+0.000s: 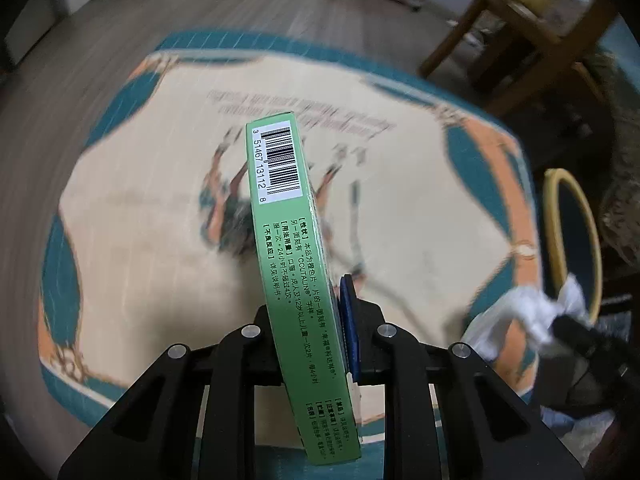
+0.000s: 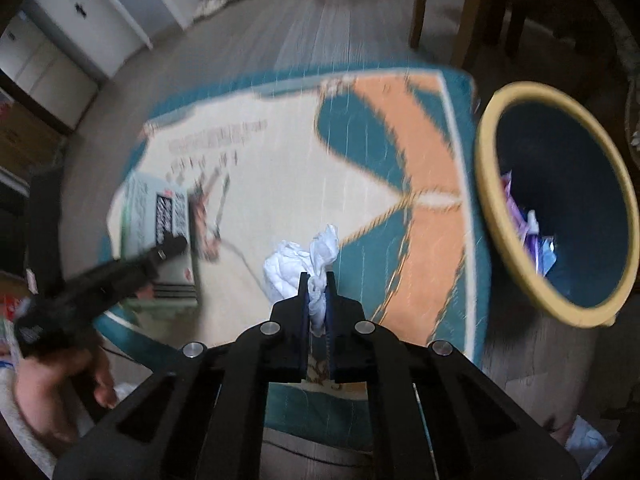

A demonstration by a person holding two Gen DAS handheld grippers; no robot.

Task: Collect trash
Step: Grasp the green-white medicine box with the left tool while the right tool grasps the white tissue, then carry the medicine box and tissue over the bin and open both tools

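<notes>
My left gripper point(image 1: 308, 312) is shut on a green medicine box point(image 1: 292, 248) with a barcode, held edge-up above the rug; the box also shows in the right wrist view point(image 2: 160, 232), with the left gripper point(image 2: 168, 246) on it. My right gripper point(image 2: 318, 292) is shut on a crumpled white tissue point(image 2: 308, 260), held above the rug. The tissue also shows at the right of the left wrist view point(image 1: 532, 312). A dark blue trash bin with a yellow rim point(image 2: 486, 184) stands to the right, with trash inside; it also shows in the left wrist view point(image 1: 554, 216).
A teal, cream and orange rug point(image 1: 160, 240) covers the wooden floor. A wooden chair point(image 1: 520, 28) stands at the far right behind the bin. White cabinets point(image 2: 80, 36) line the far left wall. The scene is motion-blurred.
</notes>
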